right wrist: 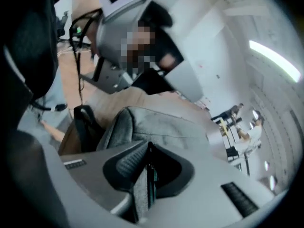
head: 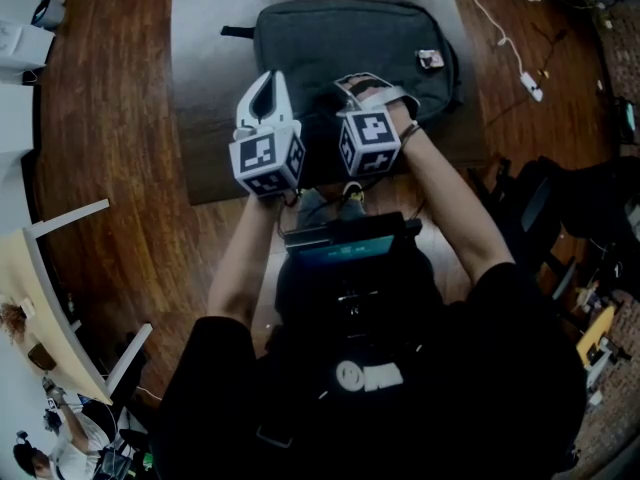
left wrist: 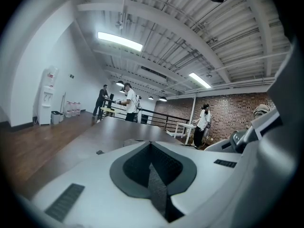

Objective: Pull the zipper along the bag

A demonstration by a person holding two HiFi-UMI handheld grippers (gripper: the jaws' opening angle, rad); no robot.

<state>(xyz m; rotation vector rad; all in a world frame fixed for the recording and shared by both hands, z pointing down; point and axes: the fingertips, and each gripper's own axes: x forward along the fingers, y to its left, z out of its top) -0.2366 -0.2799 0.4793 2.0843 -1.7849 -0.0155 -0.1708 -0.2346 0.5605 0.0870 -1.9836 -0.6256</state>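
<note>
Head view: bag (head: 340,38) with unreadable patch (head: 431,59); left gripper (head: 264,80) together, right gripper (head: 362,86) clamped on zipper pull (right wrist: 153,179).

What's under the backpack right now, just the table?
The backpack lies flat on a dark tabletop, wood floor around that. Only its own black strap sticks out at one side; anything directly beneath the bag is covered.

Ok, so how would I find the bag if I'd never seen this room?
Look for the brown wooden floor, then the dark table standing on it. The bag lies flat on that table. It is the only big soft grey thing there, with a small pale tag near one corner.
</note>
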